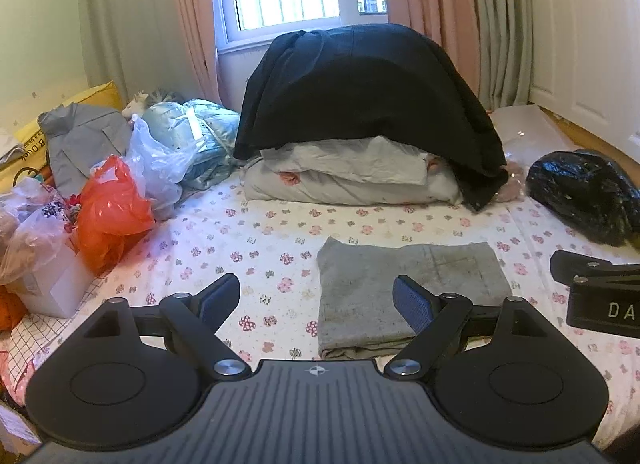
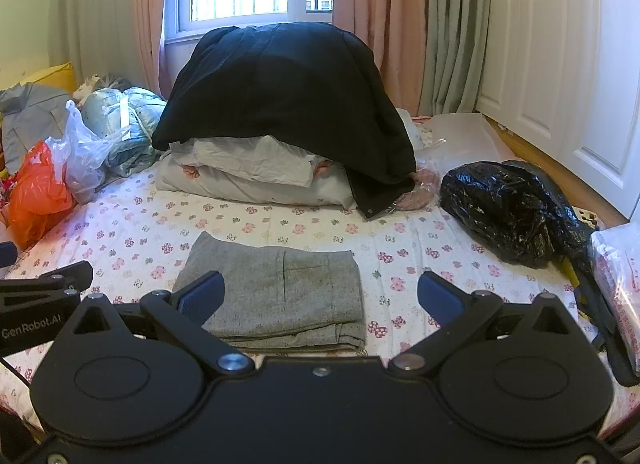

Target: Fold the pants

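Grey pants (image 1: 404,288) lie folded into a flat rectangle on the flowered bedsheet (image 1: 260,240); they also show in the right wrist view (image 2: 276,296). My left gripper (image 1: 316,300) is open and empty, just in front of the pants' left edge. My right gripper (image 2: 320,298) is open and empty, held over the pants' near right part. The right gripper's side shows at the left wrist view's right edge (image 1: 600,288). The left gripper's side shows at the right wrist view's left edge (image 2: 44,296).
A black coat (image 1: 368,96) drapes over folded white bedding (image 1: 348,176) at the back. Orange (image 1: 108,212) and clear plastic bags (image 1: 160,160) crowd the left. A black plastic bag (image 2: 512,212) lies at the right. A white wardrobe (image 2: 580,64) stands beyond the bed's right edge.
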Action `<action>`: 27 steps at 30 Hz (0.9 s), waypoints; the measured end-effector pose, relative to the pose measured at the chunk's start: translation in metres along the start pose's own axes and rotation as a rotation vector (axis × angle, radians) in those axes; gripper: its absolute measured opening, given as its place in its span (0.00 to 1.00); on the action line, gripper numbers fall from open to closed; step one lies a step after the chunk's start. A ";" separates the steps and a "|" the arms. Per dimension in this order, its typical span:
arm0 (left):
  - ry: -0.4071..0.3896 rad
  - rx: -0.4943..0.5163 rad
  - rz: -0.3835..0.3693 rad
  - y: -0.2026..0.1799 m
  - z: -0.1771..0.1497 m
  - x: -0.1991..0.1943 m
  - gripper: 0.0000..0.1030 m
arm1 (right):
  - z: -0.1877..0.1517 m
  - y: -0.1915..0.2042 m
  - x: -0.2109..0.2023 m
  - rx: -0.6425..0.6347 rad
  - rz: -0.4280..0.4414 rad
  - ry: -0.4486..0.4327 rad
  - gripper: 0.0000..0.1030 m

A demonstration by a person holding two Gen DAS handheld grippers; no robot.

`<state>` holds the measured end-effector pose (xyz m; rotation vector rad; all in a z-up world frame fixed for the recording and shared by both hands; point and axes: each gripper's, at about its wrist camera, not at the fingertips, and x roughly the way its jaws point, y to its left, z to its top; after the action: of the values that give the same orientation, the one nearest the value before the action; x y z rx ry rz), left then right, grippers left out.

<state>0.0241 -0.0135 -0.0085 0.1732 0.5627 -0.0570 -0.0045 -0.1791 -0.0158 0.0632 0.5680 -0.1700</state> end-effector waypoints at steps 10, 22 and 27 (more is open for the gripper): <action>0.021 -0.019 0.001 0.003 -0.002 0.002 0.81 | 0.000 -0.001 0.001 0.003 -0.002 0.006 0.99; 0.020 -0.018 -0.007 0.001 -0.002 0.001 0.81 | -0.001 0.000 0.002 0.004 -0.002 0.007 0.99; 0.023 -0.025 -0.014 0.004 0.000 0.002 0.81 | -0.001 0.000 0.002 0.005 -0.004 0.007 0.99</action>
<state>0.0255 -0.0097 -0.0091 0.1463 0.5872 -0.0613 -0.0037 -0.1797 -0.0181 0.0674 0.5750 -0.1746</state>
